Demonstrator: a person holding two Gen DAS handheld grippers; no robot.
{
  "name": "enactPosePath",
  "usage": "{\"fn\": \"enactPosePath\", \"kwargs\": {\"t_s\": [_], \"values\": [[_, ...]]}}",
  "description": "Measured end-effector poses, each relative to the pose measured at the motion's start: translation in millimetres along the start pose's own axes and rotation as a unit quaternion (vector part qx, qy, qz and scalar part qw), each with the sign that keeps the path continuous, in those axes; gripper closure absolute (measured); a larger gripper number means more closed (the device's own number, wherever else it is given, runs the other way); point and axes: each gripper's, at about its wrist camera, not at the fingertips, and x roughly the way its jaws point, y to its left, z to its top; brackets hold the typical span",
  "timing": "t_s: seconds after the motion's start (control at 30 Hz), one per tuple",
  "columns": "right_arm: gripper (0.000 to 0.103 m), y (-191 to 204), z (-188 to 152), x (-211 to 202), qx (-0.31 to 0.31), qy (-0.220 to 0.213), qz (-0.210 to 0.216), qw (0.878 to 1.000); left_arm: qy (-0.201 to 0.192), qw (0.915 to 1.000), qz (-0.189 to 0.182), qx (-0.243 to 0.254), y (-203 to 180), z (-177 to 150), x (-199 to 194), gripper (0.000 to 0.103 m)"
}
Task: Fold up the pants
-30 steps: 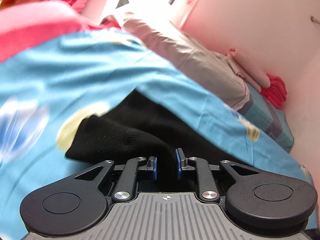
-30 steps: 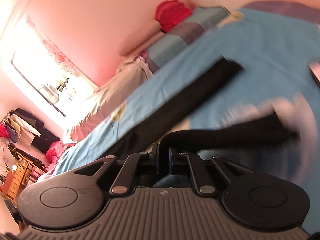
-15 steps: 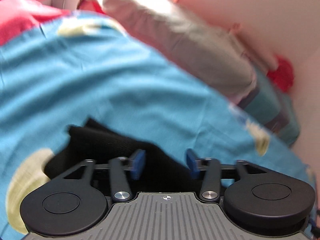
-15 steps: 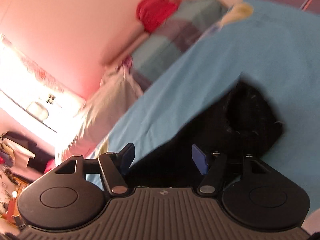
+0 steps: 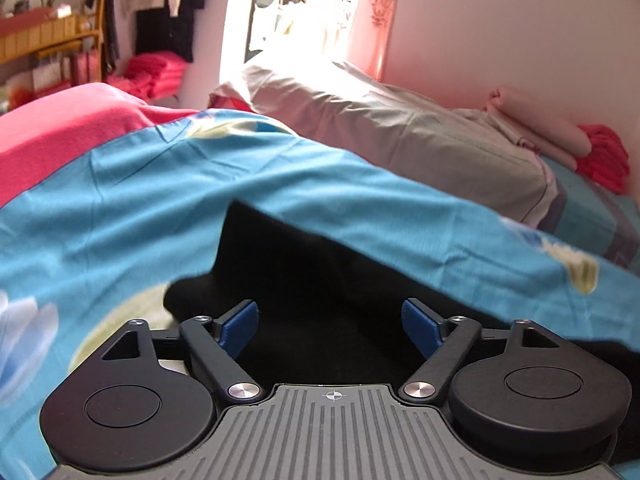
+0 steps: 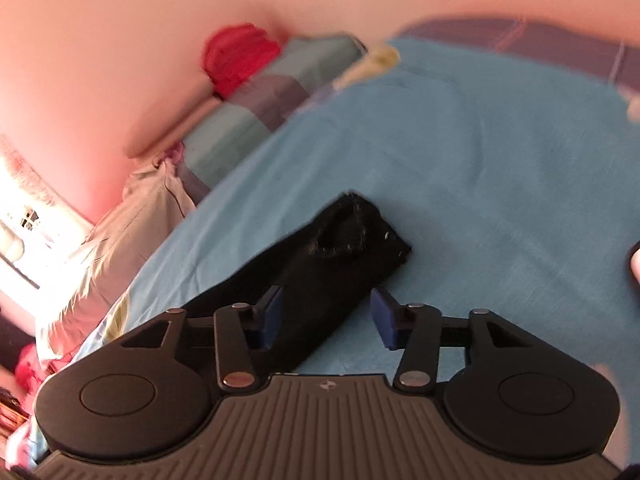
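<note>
While both tools hang low over the bed, this is the state logged:

Left gripper (image 5: 330, 322): jaws spread wide, blue pads (image 5: 239, 327) well apart, nothing between them but air; black cloth lies directly below and ahead.

Right gripper (image 6: 326, 316): jaws likewise wide apart, holding nothing; its left pad (image 6: 268, 314) sits over the dark fabric, the right pad over bare sheet.

Pants (image 6: 320, 276): black, lying on the blue bedsheet (image 6: 480, 184) as a narrow folded band, one blunt end with small studs or rivets pointing away from the right gripper; in the left wrist view the same pants (image 5: 304, 280) show as a broad dark mass with a folded corner raised at the far edge.

Bedsheet pattern: pale yellow and white blotches on blue, seen at the near left of the left wrist view.

Far edge of bed: grey quilt (image 5: 400, 128), striped pillow (image 6: 260, 108), red bundle (image 6: 236, 56) against the pink wall.

Image quality: right wrist view is blurred; fabric detail uncertain.
</note>
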Motion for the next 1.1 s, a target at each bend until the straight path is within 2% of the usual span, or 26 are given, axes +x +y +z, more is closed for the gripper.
{"fn": "enactPosePath", "kwargs": {"t_s": [0.03,0.1,0.17,0.23,0.33,0.43,0.5,0.53,0.57,0.6,0.67,0.73,0.8,0.83,0.9,0.93,1.0,1.07,1.1], "values": [[0.050,1.1,0.2,7.7,0.001,0.002,0.003,1.000,-0.004,0.9999,0.009,0.005,-2.5,-6.0,2.8,0.000],[0.053,4.0,1.5,25.8,-0.011,-0.007,-0.023,1.000,-0.006,0.9995,0.030,0.012,-4.0,-15.4,10.3,0.000],[0.081,6.5,1.5,34.6,-0.015,-0.010,-0.051,0.999,-0.004,0.9986,0.049,0.021,-4.2,-21.4,17.0,0.000],[0.098,19.7,1.0,29.5,-0.063,-0.014,-0.063,0.996,-0.010,0.9972,0.066,0.032,-4.1,-23.5,17.4,0.000],[0.099,29.3,1.7,7.4,-0.097,-0.037,-0.053,0.993,-0.031,0.9962,0.074,0.034,-3.1,-22.1,12.9,0.000],[0.099,21.2,6.9,-15.1,-0.085,-0.072,-0.030,0.993,-0.033,0.9959,0.080,0.028,-0.6,-22.7,13.8,0.000],[0.098,5.3,8.9,5.5,-0.073,-0.040,-0.062,0.995,-0.028,0.9959,0.084,0.019,2.7,-22.5,16.6,0.000],[0.101,-8.8,9.9,18.7,-0.048,-0.021,-0.092,0.994,-0.028,0.9959,0.085,0.013,5.4,-22.1,16.6,0.000],[0.101,-20.4,10.9,20.0,-0.023,-0.028,-0.112,0.993,-0.032,0.9956,0.088,0.005,8.9,-21.4,15.1,0.000],[0.100,-30.6,11.7,11.9,0.007,-0.048,-0.094,0.994,-0.039,0.9950,0.092,-0.004,12.5,-20.5,12.3,0.000],[0.095,-37.6,8.0,-10.0,0.041,-0.094,-0.107,0.989,-0.055,0.9931,0.102,-0.018,19.7,-17.2,6.7,0.000],[0.093,-17.1,-6.5,-23.1,-0.004,-0.120,-0.124,0.985,-0.065,0.9907,0.116,-0.027,23.6,-14.5,4.8,0.000],[0.070,22.6,-29.2,-23.5,-0.083,-0.095,-0.079,0.989,-0.064,0.9888,0.134,-0.019,23.5,-12.5,6.9,0.000],[0.055,46.3,-43.4,-21.7,-0.123,-0.071,-0.043,0.989,-0.062,0.9880,0.141,-0.016,23.4,-12.0,8.4,0.000],[0.051,98.4,-80.8,-18.9,-0.182,-0.011,0.057,0.982,-0.056,0.9884,0.141,-0.011,24.5,-12.1,11.2,0.000],[0.052,126.0,-102.9,-13.8,-0.207,0.038,0.117,0.971,-0.054,0.9891,0.137,-0.010,25.0,-11.9,12.4,0.000],[0.052,170.7,-142.6,-4.7,-0.233,0.117,0.218,0.940,-0.046,0.9903,0.131,0.001,24.0,-11.6,17.9,0.000],[0.052,209.7,-182.8,12.1,-0.256,0.197,0.285,0.902,-0.022,0.9908,0.134,0.009,23.5,-12.1,28.7,0.000],[0.052,228.2,-201.5,21.5,-0.270,0.222,0.304,0.886,-0.007,0.9910,0.133,0.004,25.4,-11.8,34.3,0.000]]}}
